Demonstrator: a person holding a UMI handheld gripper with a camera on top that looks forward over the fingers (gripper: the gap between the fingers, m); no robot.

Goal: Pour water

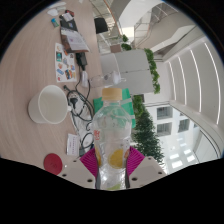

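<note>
1. Gripper view: you are holding the two-finger gripper point(112, 163) with its view tilted, so the pale tabletop point(40, 60) is running up one side and a bright hall with white curved balconies point(185, 70) is filling the other.
2. You are clenching both fingers on a clear plastic bottle with a green, yellow and white printed label point(114, 125); the magenta pads point(92, 160) are pressing against its lower body from either side.
3. That bottle is rising from between the fingers and reaching well ahead of them, and its far end is lying toward a white box-like object point(133, 68) at the table's edge.
4. Whether water is standing in the bottle, you cannot tell from this view.
5. A white round bowl point(50, 103) is sitting on the tabletop beside the bottle, apart from it.
6. Black cables point(78, 100) are trailing across the table between that bowl and the bottle.
7. A small pink round object point(51, 161) is lying on the table near the fingers, on the bowl's side.
8. Printed cards and small packets point(70, 42) are lying farther off on the tabletop, beyond the bowl.
9. Green leafy plants point(143, 128) are showing just past the bottle on the hall side, and more foliage is hanging along the top of the white box-like object.
</note>
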